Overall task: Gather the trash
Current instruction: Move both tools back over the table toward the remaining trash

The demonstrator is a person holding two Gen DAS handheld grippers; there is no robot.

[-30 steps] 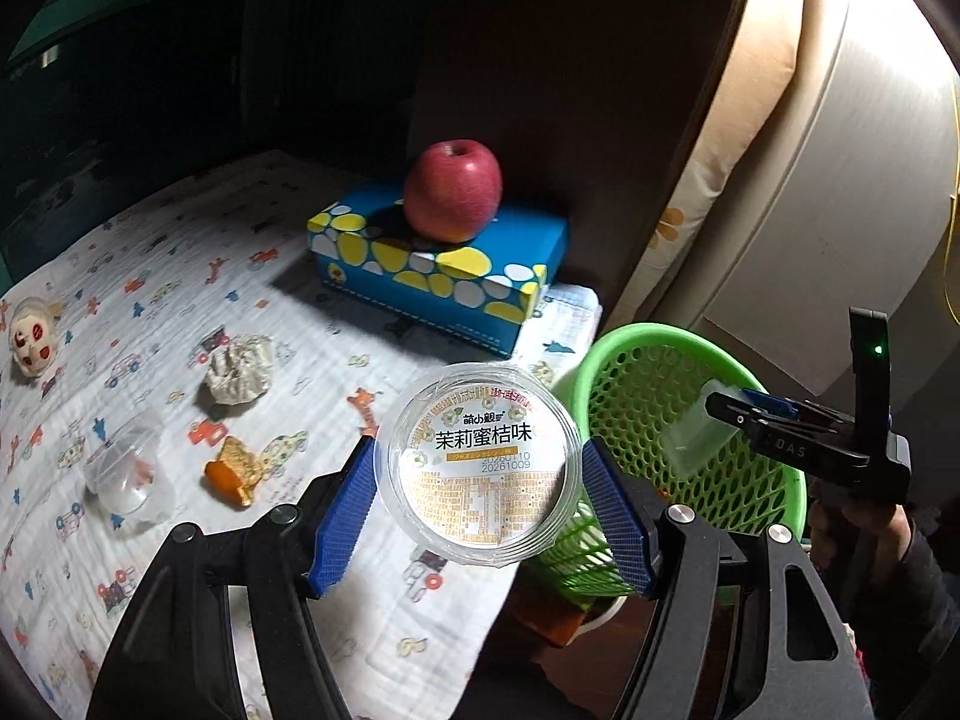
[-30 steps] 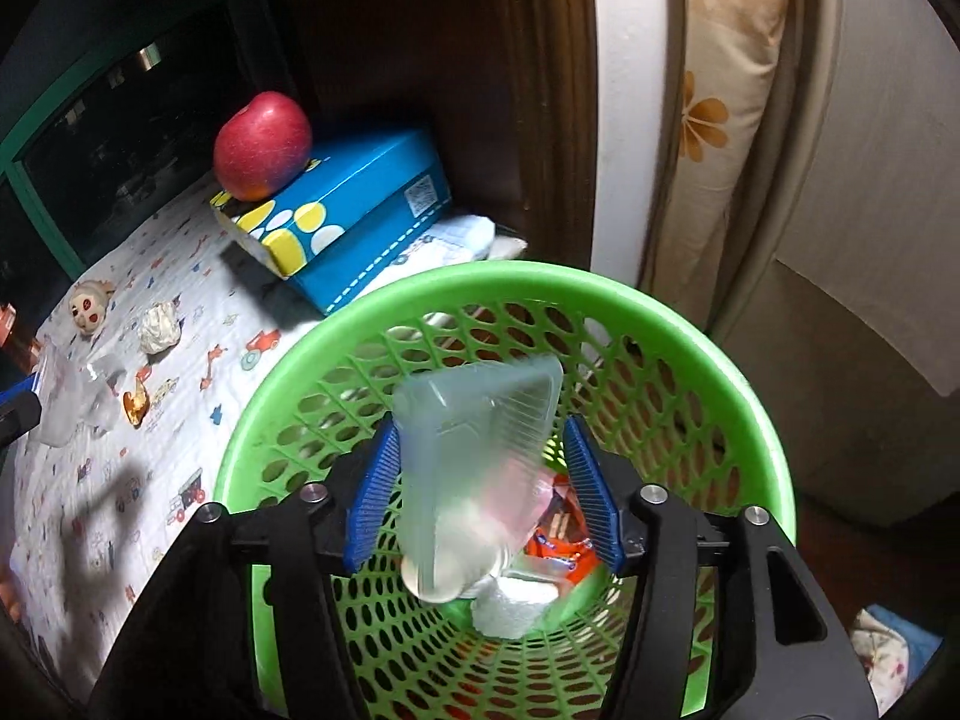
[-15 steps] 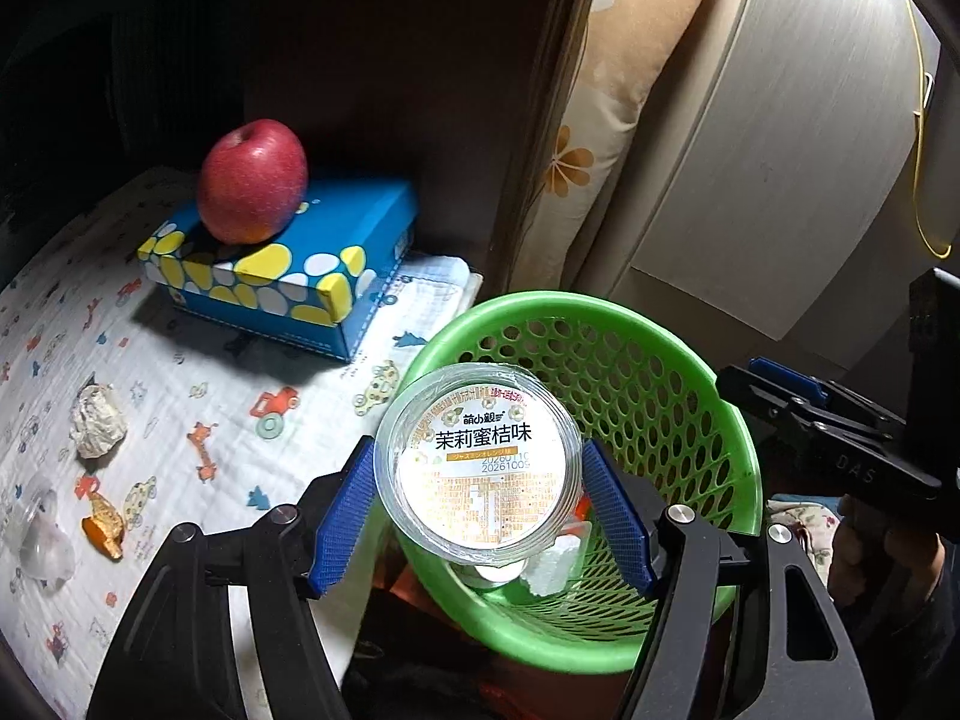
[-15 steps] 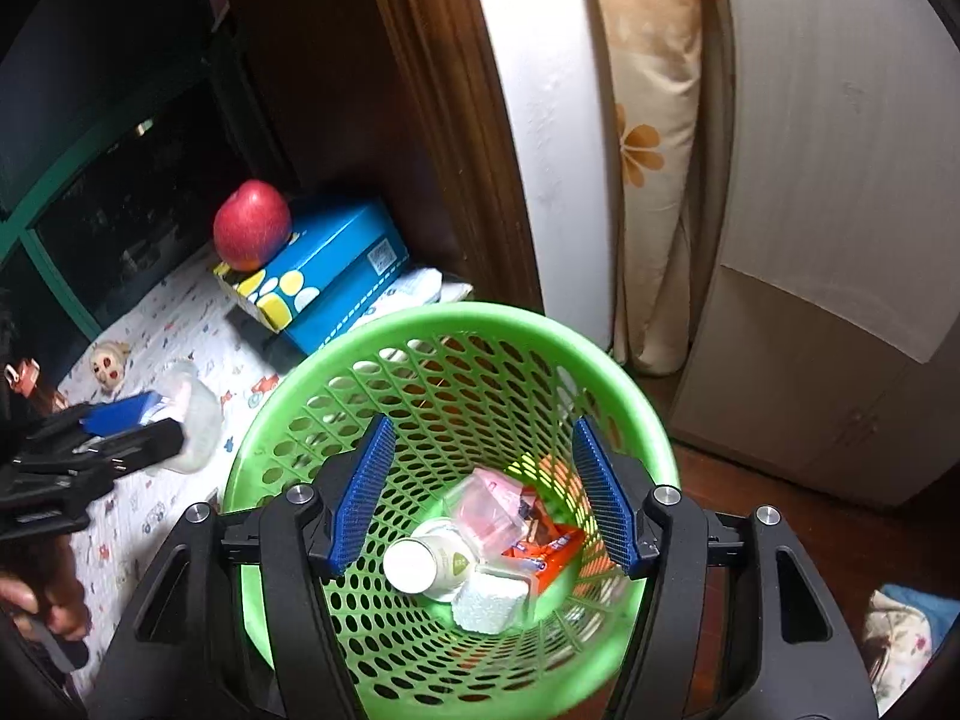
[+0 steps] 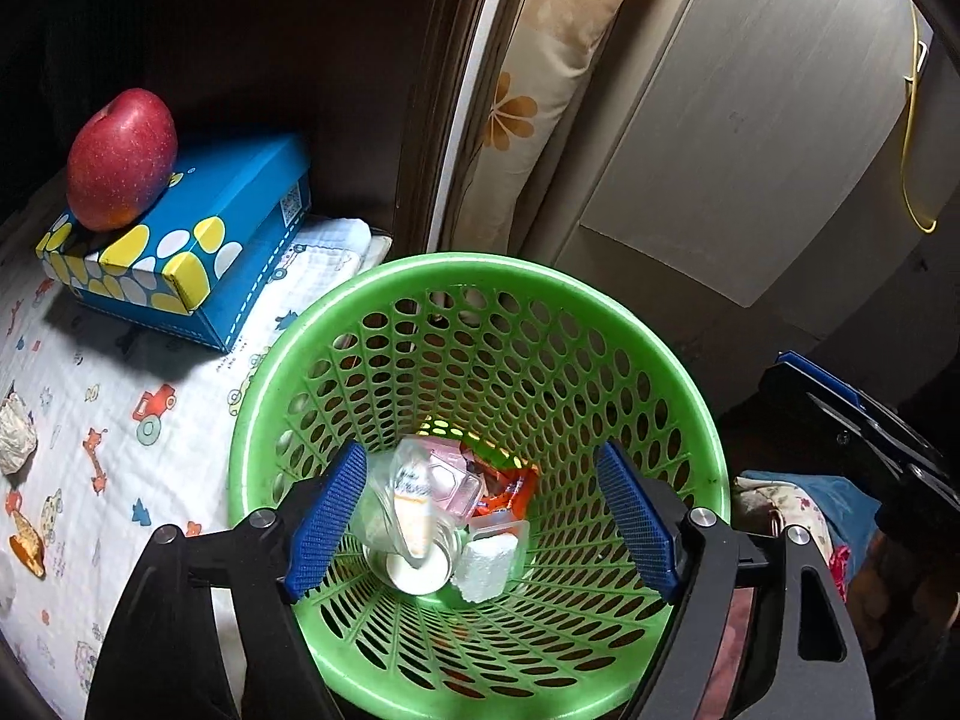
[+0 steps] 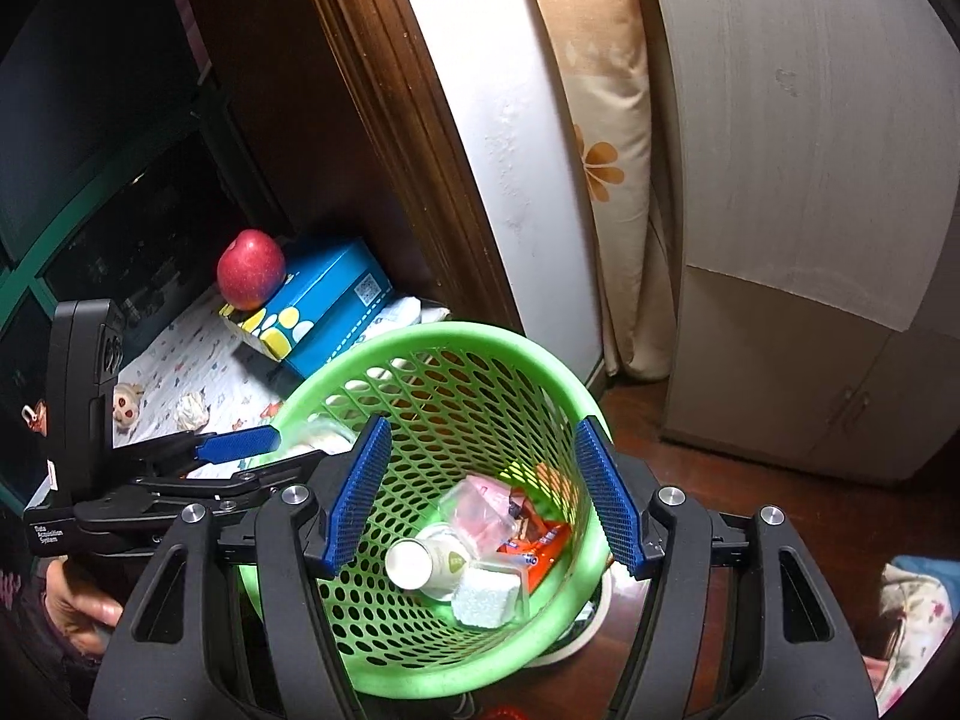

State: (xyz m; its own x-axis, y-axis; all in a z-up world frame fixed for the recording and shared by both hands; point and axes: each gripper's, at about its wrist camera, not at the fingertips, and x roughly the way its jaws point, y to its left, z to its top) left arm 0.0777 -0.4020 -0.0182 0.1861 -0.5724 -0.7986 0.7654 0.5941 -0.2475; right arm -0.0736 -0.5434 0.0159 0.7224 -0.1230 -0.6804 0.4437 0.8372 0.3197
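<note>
- The left claw [image 5: 480, 528] stood wide and empty above the green perforated plastic basket [image 5: 600, 312]; the right claw [image 6: 483, 492] gaped wide and empty too.
- A clear round plastic cup [image 5: 402, 510] hung blurred inside the basket, over a white foam block [image 5: 483, 570], pink tub [image 5: 456, 480] and orange wrapper [image 5: 516, 489].
- Beyond, a red apple [image 5: 120, 159] sat on the blue spotted tissue box [image 5: 198, 240] on the cloth-covered counter [image 5: 120, 420].
</note>
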